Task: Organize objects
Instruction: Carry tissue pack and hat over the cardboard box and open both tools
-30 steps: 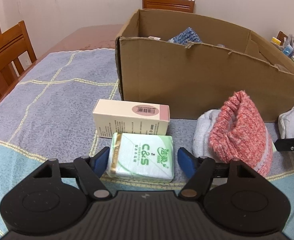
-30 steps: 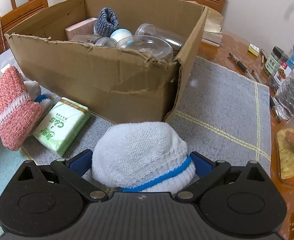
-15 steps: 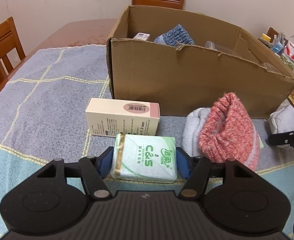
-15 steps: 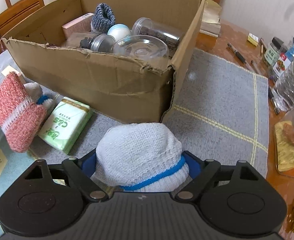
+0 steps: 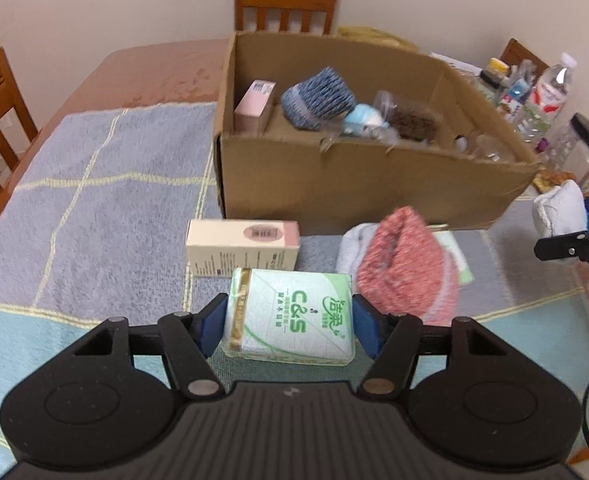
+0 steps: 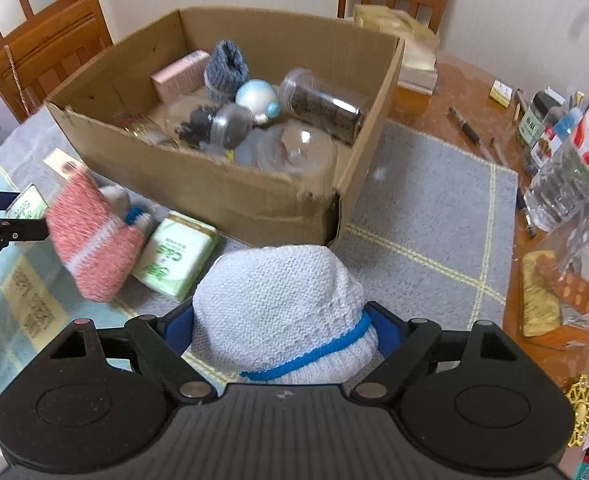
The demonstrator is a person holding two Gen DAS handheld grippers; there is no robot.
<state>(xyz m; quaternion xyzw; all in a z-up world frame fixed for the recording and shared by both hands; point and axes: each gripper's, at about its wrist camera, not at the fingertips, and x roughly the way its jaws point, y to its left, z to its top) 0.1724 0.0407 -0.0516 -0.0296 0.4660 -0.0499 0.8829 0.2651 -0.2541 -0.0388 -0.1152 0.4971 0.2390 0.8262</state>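
Observation:
My left gripper (image 5: 289, 326) is shut on a green-and-white tissue pack (image 5: 290, 320) and holds it above the cloth, in front of the cardboard box (image 5: 334, 184). My right gripper (image 6: 282, 330) is shut on a white knitted sock roll with a blue band (image 6: 282, 312), lifted near the box's front right corner (image 6: 334, 204). The box holds a blue knitted roll (image 6: 226, 66), a pink carton (image 6: 180, 76), jars and a ball. On the cloth lie a red knitted roll (image 5: 404, 268), a cream carton (image 5: 242, 246) and a second tissue pack (image 6: 176, 256).
A grey-blue checked cloth (image 5: 94, 200) covers the wooden table. Bottles, jars and pens (image 6: 566, 152) crowd the table's right edge. Wooden chairs (image 5: 286, 4) stand behind the box and at the left. Snack packets (image 6: 554, 296) lie at the right.
Both grippers have closed on their objects and risen: the left with the tissue pack, the right with the white sock roll. The box's inside now shows from above.

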